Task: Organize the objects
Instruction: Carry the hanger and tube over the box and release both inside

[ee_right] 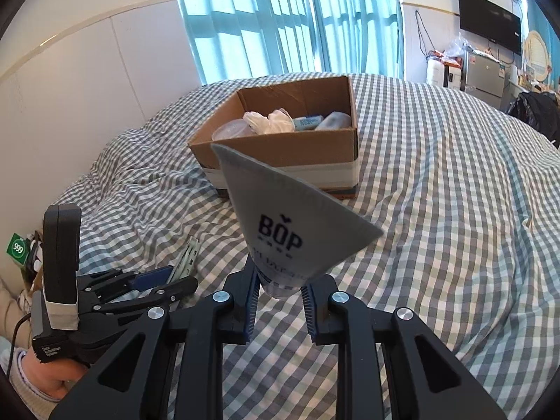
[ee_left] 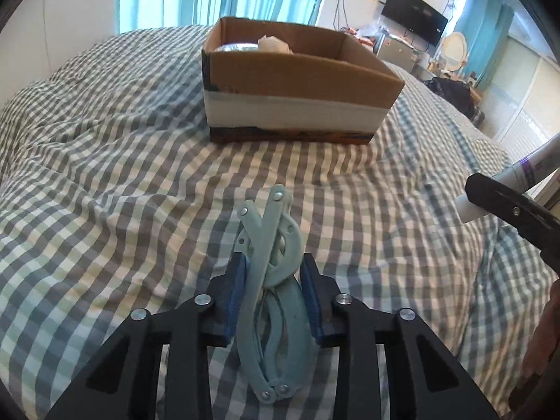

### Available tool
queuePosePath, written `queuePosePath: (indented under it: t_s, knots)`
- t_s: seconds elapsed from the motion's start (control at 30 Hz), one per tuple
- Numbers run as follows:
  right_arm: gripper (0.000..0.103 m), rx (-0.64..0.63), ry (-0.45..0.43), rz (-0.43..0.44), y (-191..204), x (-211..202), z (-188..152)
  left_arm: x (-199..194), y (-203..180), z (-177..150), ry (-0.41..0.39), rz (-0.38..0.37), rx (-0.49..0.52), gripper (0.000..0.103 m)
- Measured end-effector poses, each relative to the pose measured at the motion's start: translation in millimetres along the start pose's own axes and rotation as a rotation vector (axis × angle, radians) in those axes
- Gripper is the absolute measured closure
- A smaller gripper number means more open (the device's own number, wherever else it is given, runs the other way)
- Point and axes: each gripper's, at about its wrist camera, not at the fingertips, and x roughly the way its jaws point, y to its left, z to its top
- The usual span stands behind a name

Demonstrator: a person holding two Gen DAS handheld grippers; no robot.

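Checked bedding carries a cardboard box (ee_right: 280,147) already part-filled near its far edge, while your left gripper (ee_left: 271,280) clamps a folded blue tool (ee_left: 271,262) and your right gripper (ee_right: 280,292) clamps a BOP tube (ee_right: 290,224), both unboxed.

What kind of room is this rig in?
Most likely a bedroom: a bed under a checked duvet bears the cardboard box, with curtains and a wall TV behind.

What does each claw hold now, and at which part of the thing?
The left claw grips the pale blue folding plastic hanger around its middle. The right claw grips the grey BOP squeeze tube near its cap end.
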Motion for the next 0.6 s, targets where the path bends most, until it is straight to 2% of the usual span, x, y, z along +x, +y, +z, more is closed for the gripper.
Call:
queuePosePath:
  t_s: [0.33, 0.43, 0.6]
  knots:
    - [0.081, -0.017, -0.017, 0.007, 3, -4, 9, -42, -4, 32, -0.128, -0.019, 0.007, 0.075]
    - [0.081, -0.039, -0.037, 0.003, 5, -4, 24, -49, -8, 60, -0.169, -0.019, 0.028, 0.075]
    - [0.081, -0.063, -0.096, 0.001, 0, -7, 69, -53, -15, 110, -0.236, -0.027, 0.052, 0.075]
